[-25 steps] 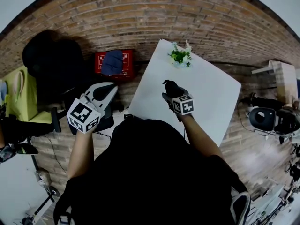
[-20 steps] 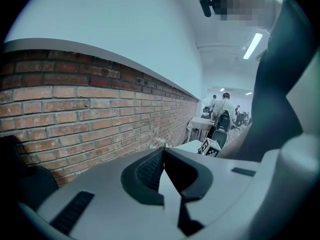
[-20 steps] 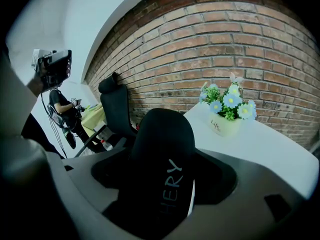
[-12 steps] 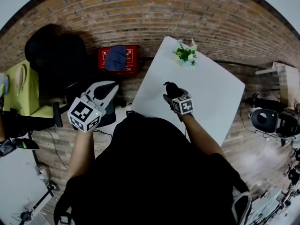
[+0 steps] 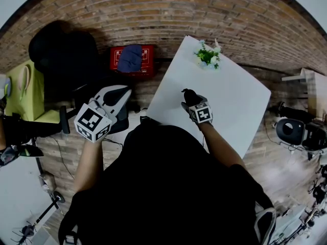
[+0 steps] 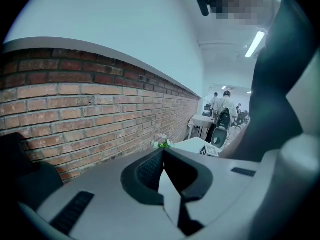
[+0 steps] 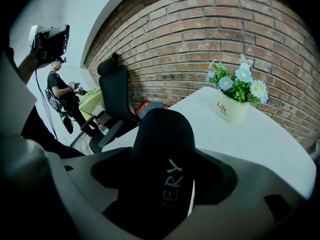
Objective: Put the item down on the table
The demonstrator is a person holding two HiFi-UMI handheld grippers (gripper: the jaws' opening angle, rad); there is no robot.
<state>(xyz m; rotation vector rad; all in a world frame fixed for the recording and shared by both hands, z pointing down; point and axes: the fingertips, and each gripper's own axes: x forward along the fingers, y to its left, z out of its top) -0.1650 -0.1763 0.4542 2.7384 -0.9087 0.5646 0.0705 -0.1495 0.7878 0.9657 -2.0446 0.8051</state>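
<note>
My right gripper (image 5: pixel 190 101) is over the near part of the white table (image 5: pixel 232 103), shut on a black rounded item (image 5: pixel 188 95). In the right gripper view this black item (image 7: pixel 162 134) fills the space between the jaws of the right gripper (image 7: pixel 165 184) and carries pale letters. I cannot tell whether it touches the tabletop (image 7: pixel 260 139). My left gripper (image 5: pixel 115 97) is held off the table's left side, above the floor. In its own view the left gripper (image 6: pixel 162 165) is shut, with nothing between the pads.
A small pot of flowers (image 5: pixel 207 56) stands at the table's far corner, also in the right gripper view (image 7: pixel 235 96). Left of the table are a black office chair (image 5: pixel 61 60), a red box with blue cloth (image 5: pixel 130 59) and a yellow-green bag (image 5: pixel 23 93). Equipment (image 5: pixel 296 129) stands at right.
The head view has shifted a little, so the table sits slightly further right. Both grippers keep their places, and the right one still holds the black item.
</note>
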